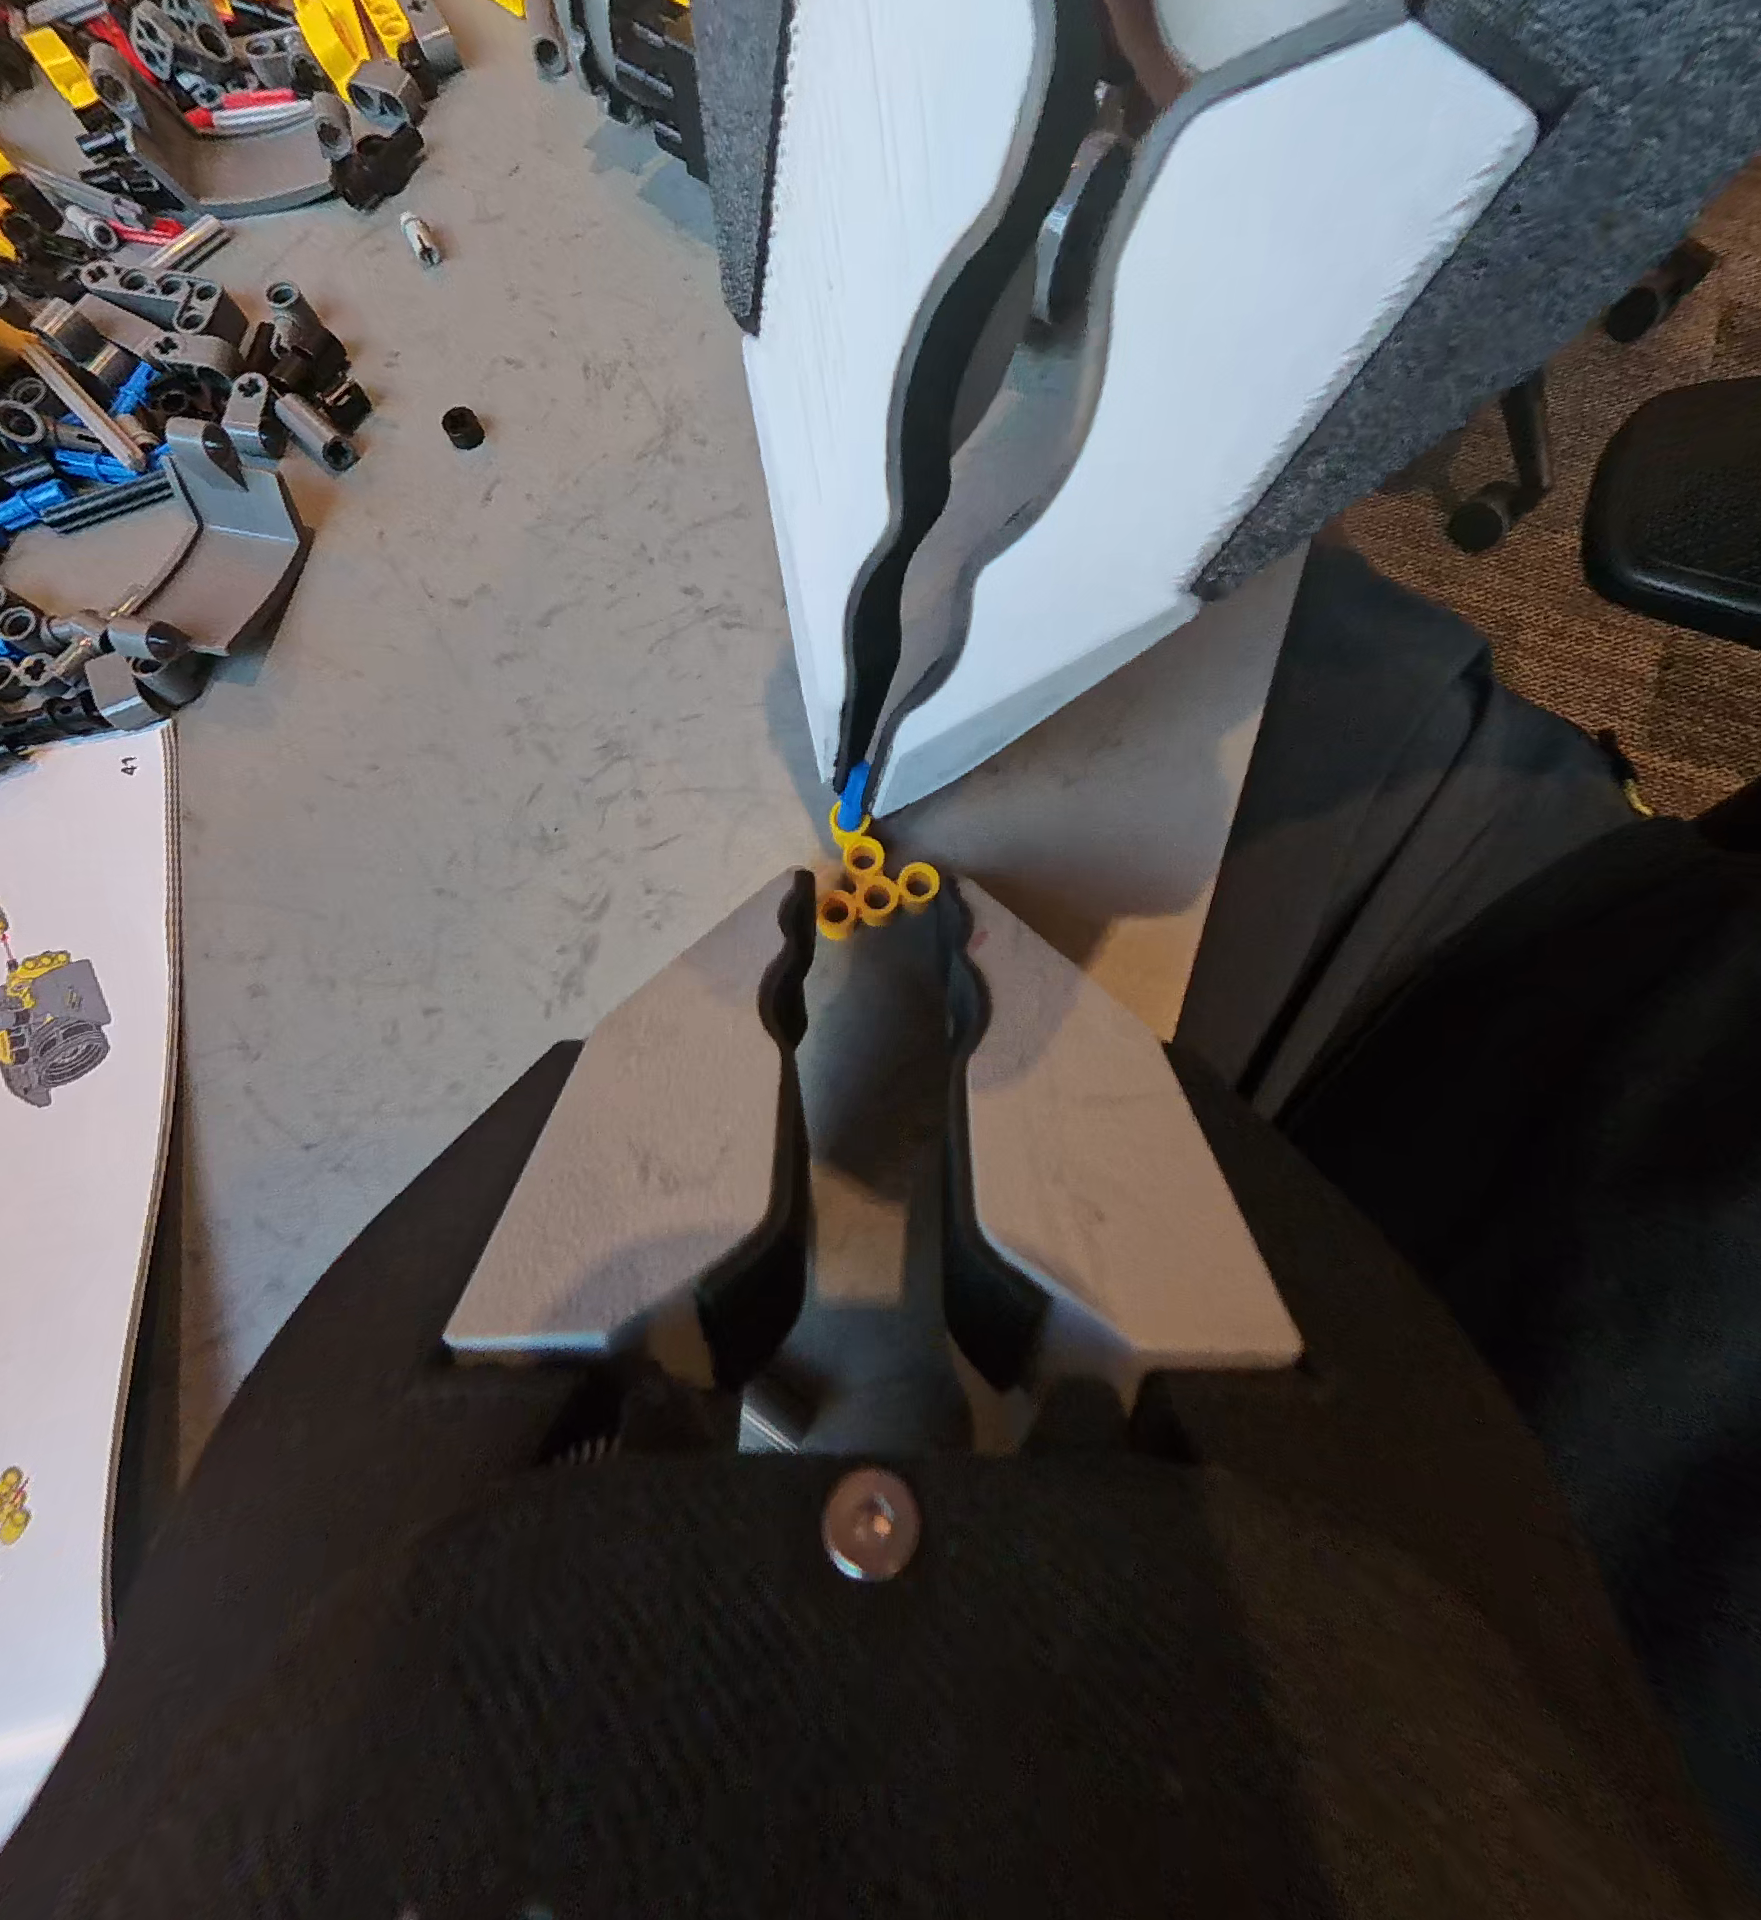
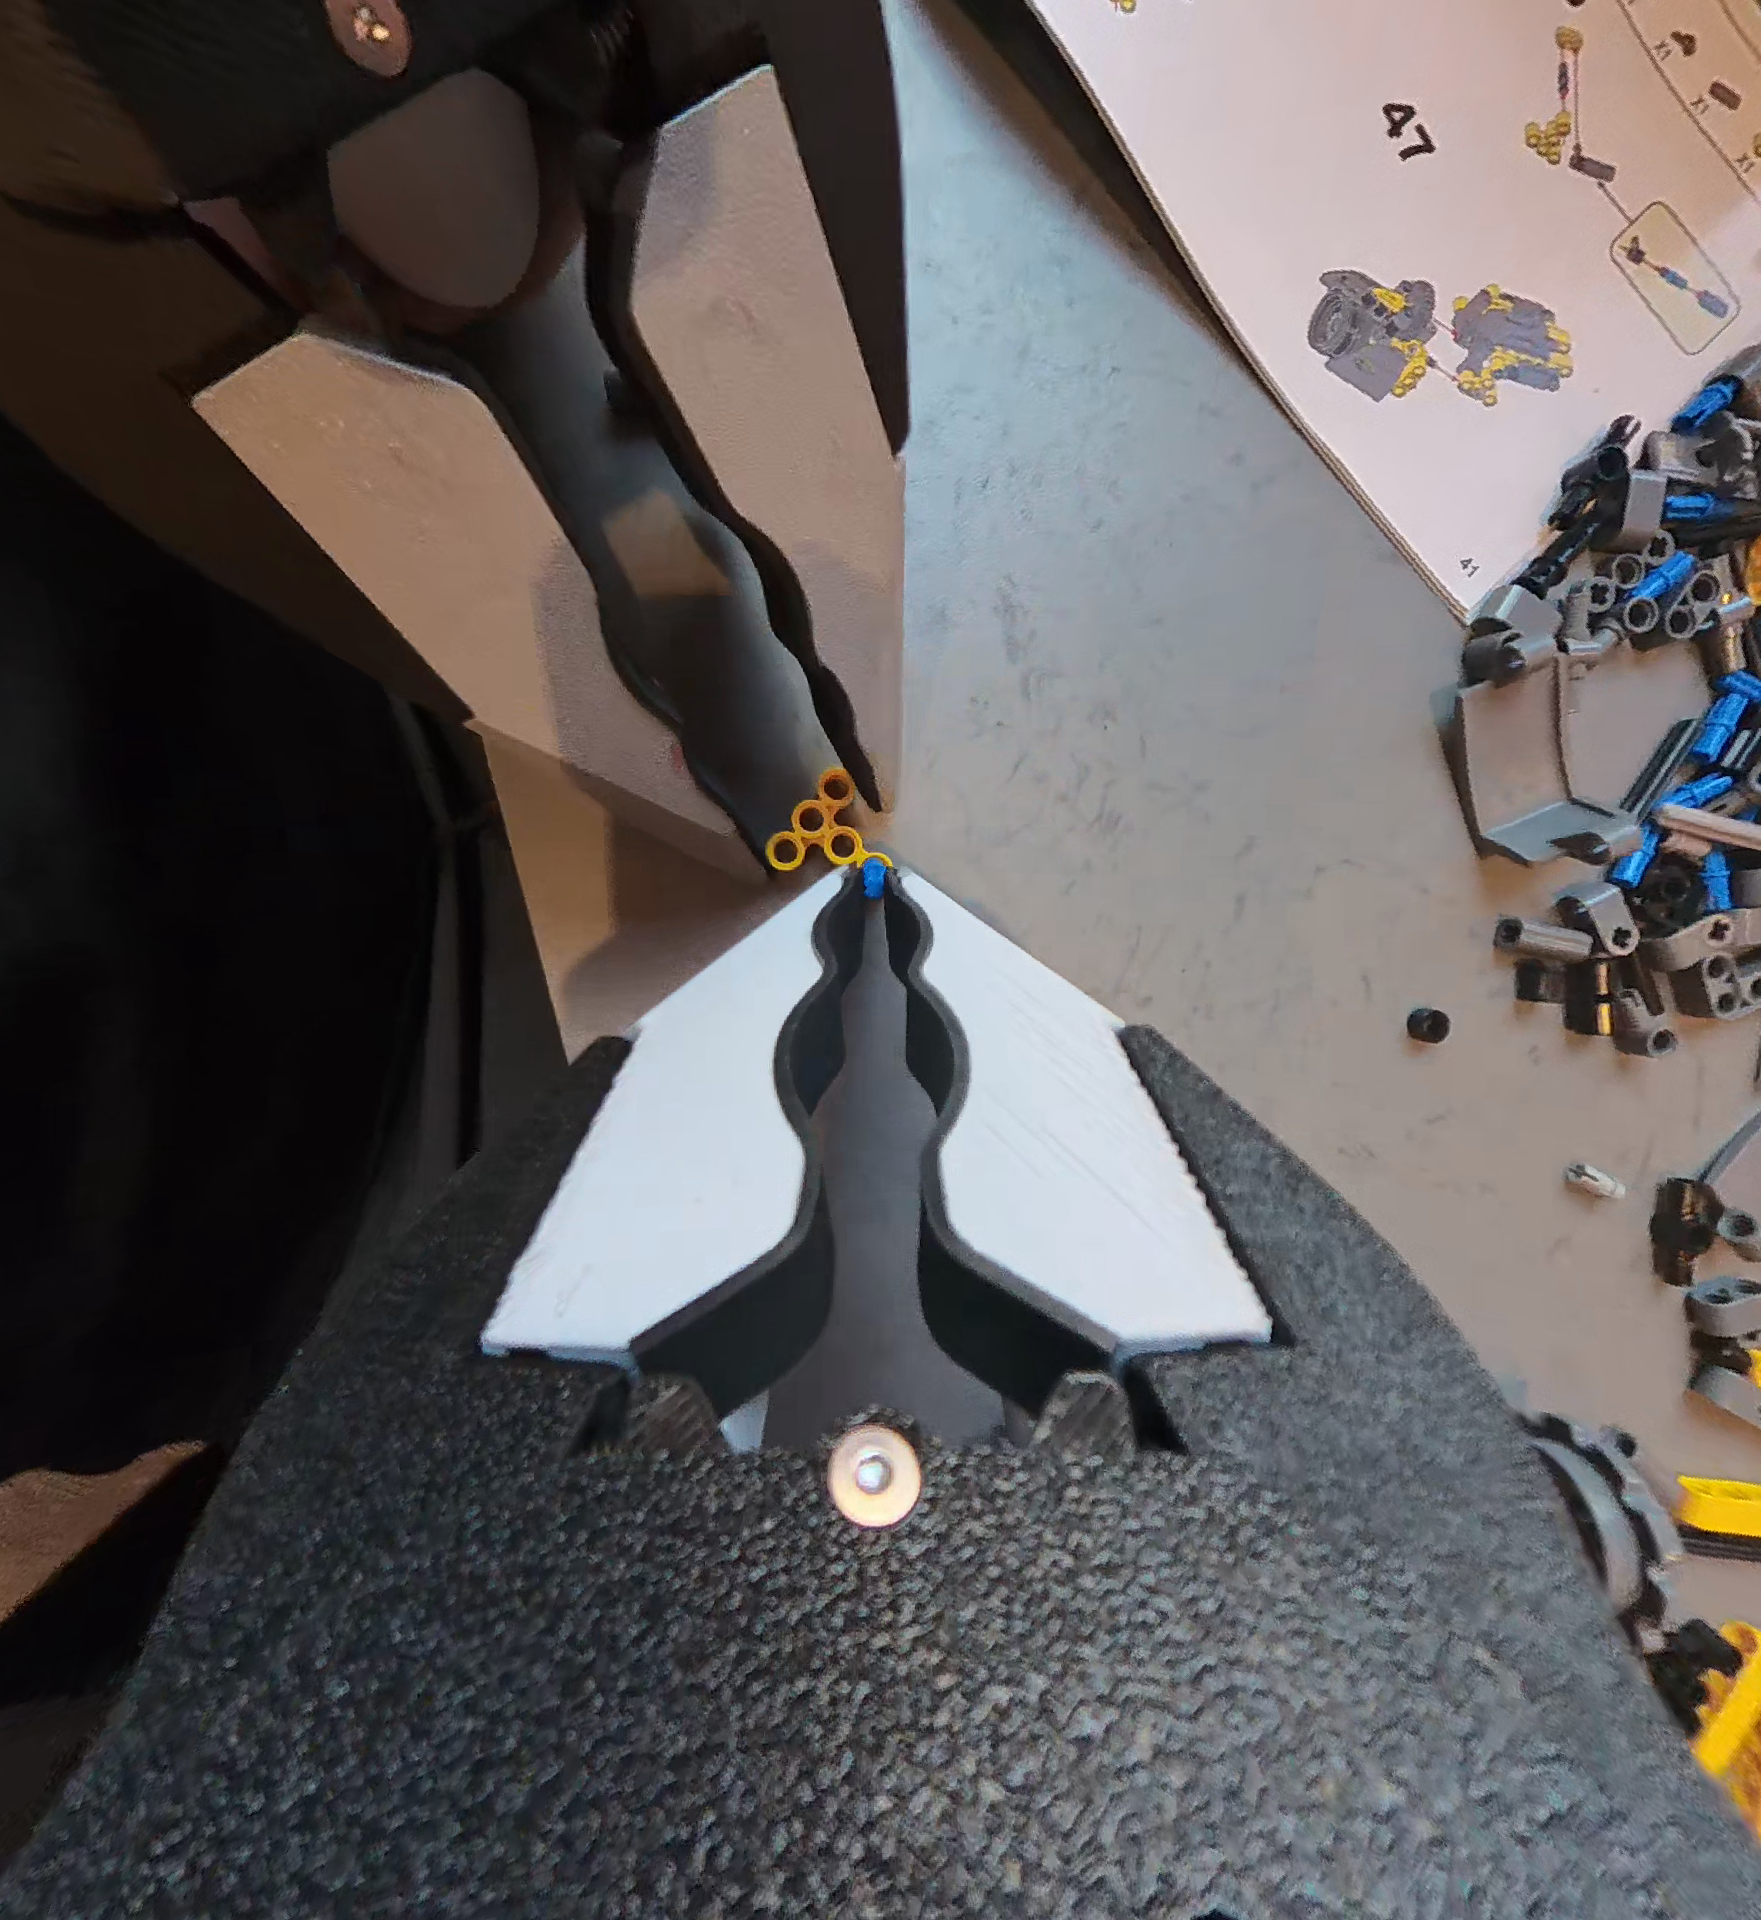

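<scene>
My left gripper (image 1: 876, 902) is shut on a small yellow T-shaped beam with round holes (image 1: 878, 885), held above the grey table. My right gripper (image 2: 873, 881) is shut on a short blue pin (image 2: 872, 876). The blue pin (image 1: 855, 781) sits in the end hole of the yellow beam (image 2: 811, 821), so the two gripper tips meet nose to nose. The right gripper (image 1: 860, 774) comes down from the top in the left wrist view. The left gripper (image 2: 824, 821) comes in from the upper left in the right wrist view.
A heap of grey, black, blue and yellow building parts (image 1: 76, 436) lies on the grey table (image 1: 502, 644), and also shows at the right of the right wrist view (image 2: 1686, 790). An open instruction booklet (image 1: 34, 1195) lies near it. A small black bush (image 1: 461, 426) lies loose. An office chair (image 1: 1717, 499) stands beyond the table edge. Left tips and right tips are each some 12 centimeters from the small black bush (image 1: 461, 426).
</scene>
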Demonstrator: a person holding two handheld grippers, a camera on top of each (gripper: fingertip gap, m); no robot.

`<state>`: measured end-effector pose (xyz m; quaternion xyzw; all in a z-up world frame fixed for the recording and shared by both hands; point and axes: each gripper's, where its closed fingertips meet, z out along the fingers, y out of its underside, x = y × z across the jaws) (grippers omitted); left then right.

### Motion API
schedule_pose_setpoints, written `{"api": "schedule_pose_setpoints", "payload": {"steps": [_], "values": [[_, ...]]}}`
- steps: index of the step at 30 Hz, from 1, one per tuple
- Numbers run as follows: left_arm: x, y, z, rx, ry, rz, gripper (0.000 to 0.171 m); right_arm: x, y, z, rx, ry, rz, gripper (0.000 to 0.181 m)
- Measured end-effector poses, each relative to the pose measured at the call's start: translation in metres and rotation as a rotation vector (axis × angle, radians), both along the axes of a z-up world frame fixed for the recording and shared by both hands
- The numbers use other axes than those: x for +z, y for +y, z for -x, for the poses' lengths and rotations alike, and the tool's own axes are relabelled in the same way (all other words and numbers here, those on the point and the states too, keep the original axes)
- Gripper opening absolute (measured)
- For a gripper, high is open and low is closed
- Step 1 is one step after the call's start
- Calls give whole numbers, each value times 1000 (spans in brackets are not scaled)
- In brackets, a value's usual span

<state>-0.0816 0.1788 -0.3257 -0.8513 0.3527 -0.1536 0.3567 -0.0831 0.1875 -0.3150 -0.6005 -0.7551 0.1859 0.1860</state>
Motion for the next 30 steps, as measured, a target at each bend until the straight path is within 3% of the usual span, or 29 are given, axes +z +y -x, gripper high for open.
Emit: {"api": "schedule_pose_setpoints", "payload": {"steps": [9, 16, 26, 30], "values": [[0, 0, 0, -4, 3, -8, 20, 0, -1, 0, 220, -66, -235, 2], [0, 0, 0, 1, 0, -8, 20, -1, -3, 1, 282, -76, -277, 2], [0, 0, 0, 7, 8, -16, 21, -6, -2, 3, 113, -41, 5, 2], [0, 0, 1, 8, 7, -14, 20, -6, -2, 3, -22, -36, 230, 3]]}}
